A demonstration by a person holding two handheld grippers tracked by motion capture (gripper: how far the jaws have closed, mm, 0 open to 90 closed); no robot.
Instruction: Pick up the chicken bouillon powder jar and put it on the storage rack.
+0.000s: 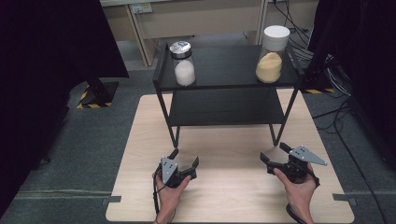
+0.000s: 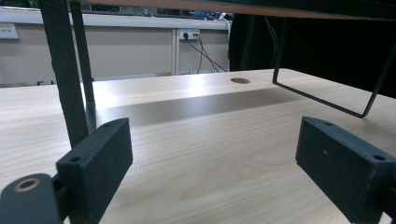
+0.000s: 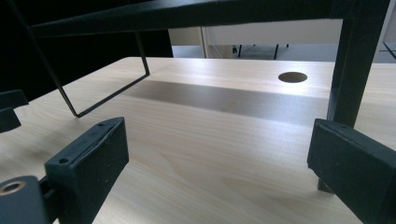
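Observation:
A black two-tier shelf [image 1: 224,70] stands on the far half of a light wooden table [image 1: 229,196]. On its top tier, a glass jar of white powder with a silver lid [image 1: 184,65] is at the left and a jar of yellow powder with a white lid [image 1: 271,58] at the right. My left gripper [image 1: 186,157] is held low over the table in front of the shelf's left leg, open and empty. My right gripper [image 1: 274,151] is near the right leg, open and empty too. The left gripper view looks between spread jaws [image 2: 219,158] under the shelf, as does the right gripper view [image 3: 219,158].
A shelf leg [image 2: 65,79] rises just beyond my left gripper's left jaw, and another leg [image 3: 350,70] stands close to my right gripper's right jaw. Thin wire braces [image 3: 107,88] run under the shelf. A round hole [image 2: 240,80] is in the tabletop. Dark curtains flank the table.

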